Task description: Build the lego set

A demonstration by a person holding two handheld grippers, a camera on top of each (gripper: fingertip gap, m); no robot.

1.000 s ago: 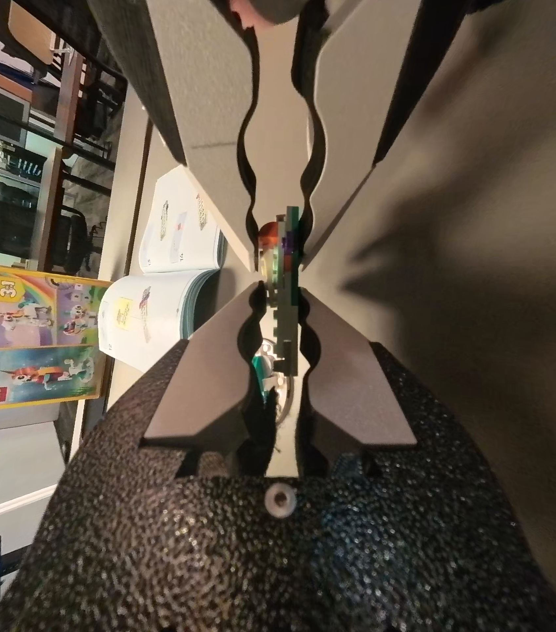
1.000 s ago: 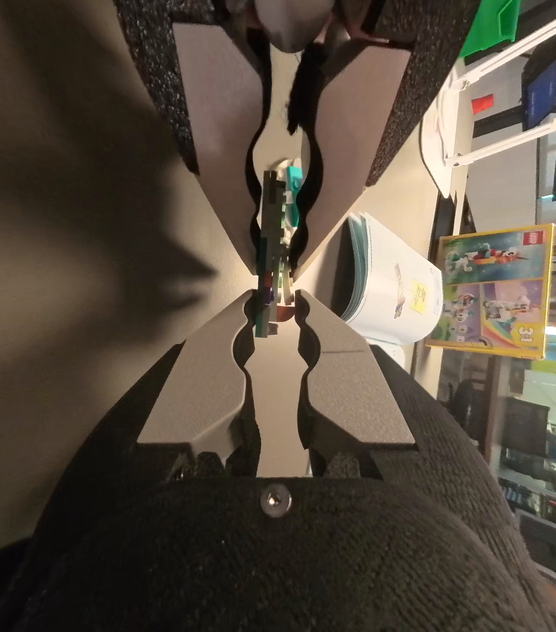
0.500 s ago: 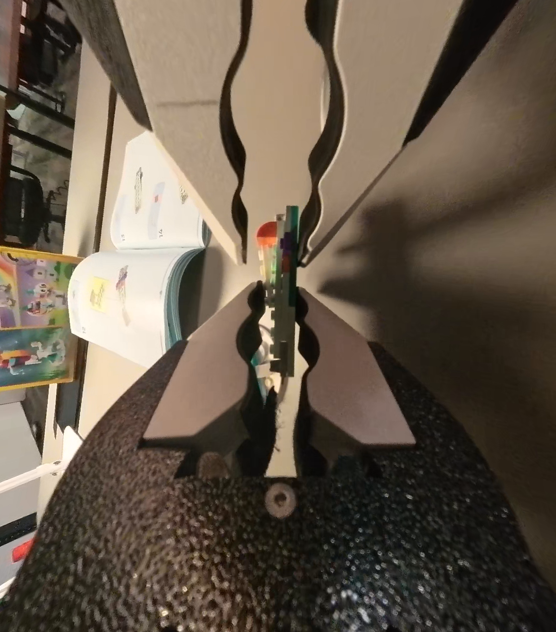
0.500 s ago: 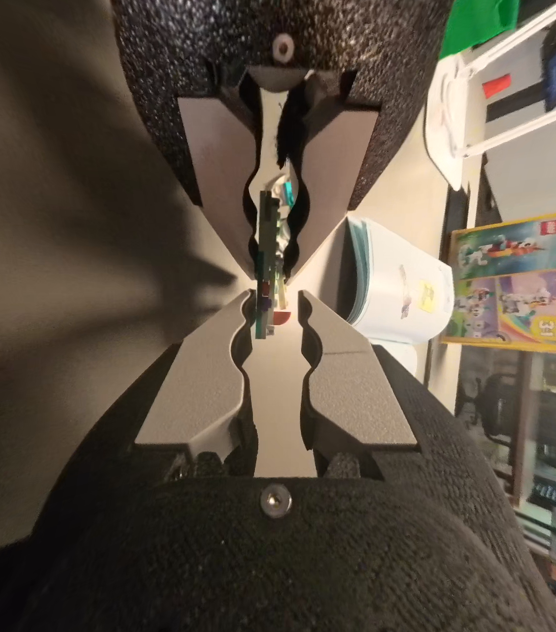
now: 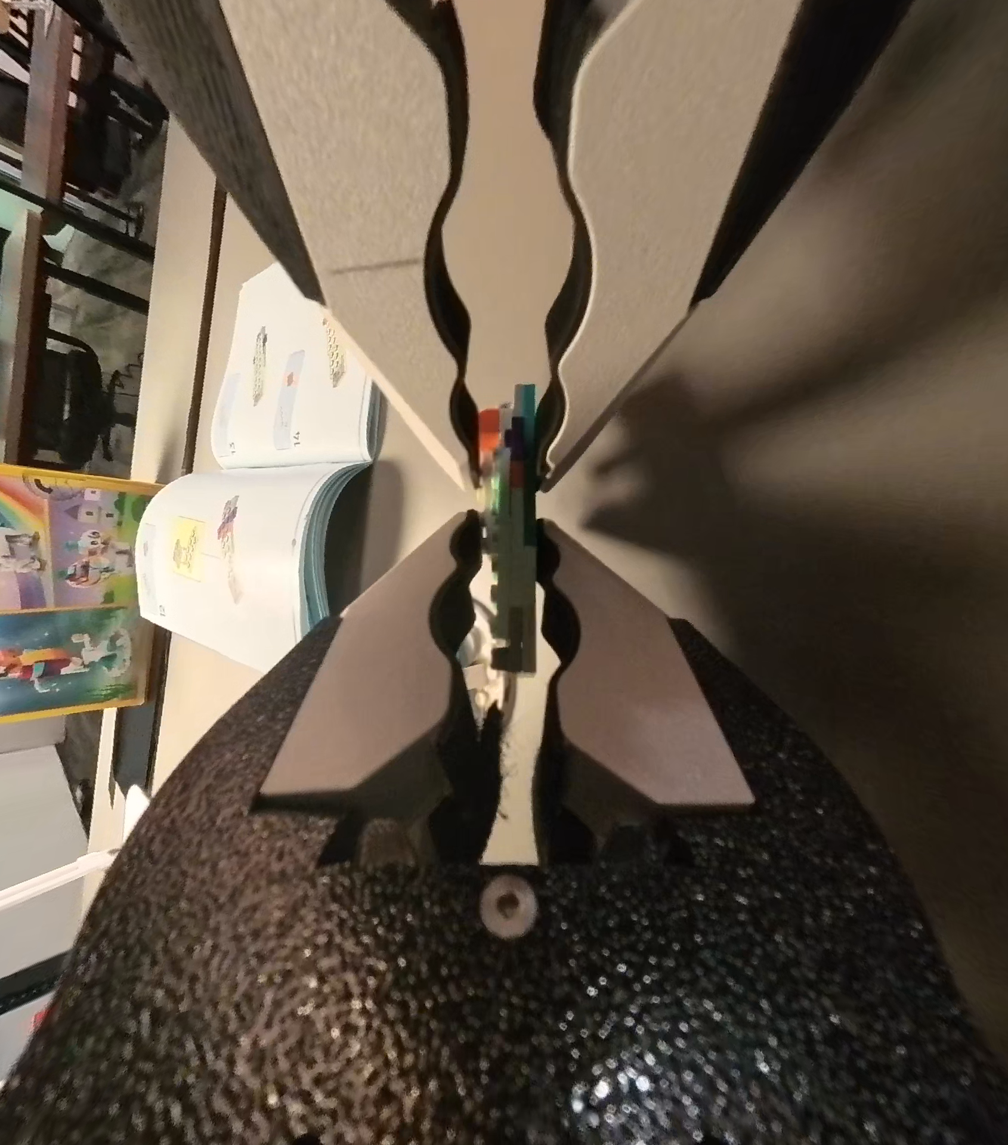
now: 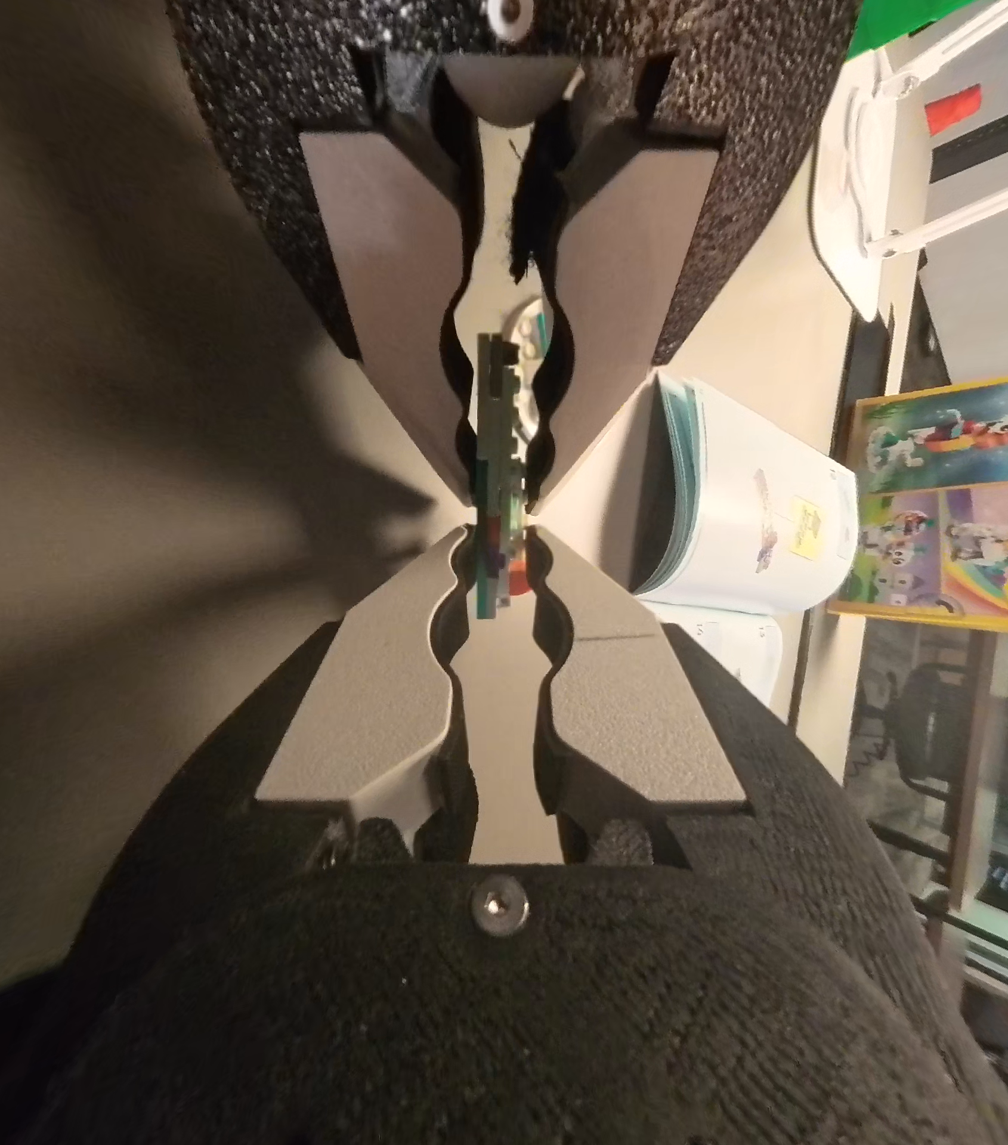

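Two wrist cams, both rolled sideways, grippers facing each other tip to tip above a beige tabletop.

Left wrist view, left to right: yellow lego box at the frame edge, open instruction booklet beside it, then the left gripper at centre. Its fingers are clenched on the lower, grey-green part of a thin lego plate assembly, seen edge-on. The opposite gripper comes down from the top of frame, its tips meeting the assembly's far end, where teal, purple and an orange-red piece show.

Right wrist view, left to right: shadowed table, then the right gripper at centre, booklet and box to the right.

Change since 1 s ago: the right gripper's fingers were spread wide around the assembly's coloured end; now the tips have closed in & pinch it. Both grippers have also drawn nearer each other.

Judgement: assembly is now held at both ends, prob. to squeeze pieces home or hand it across. Build looks partway done.
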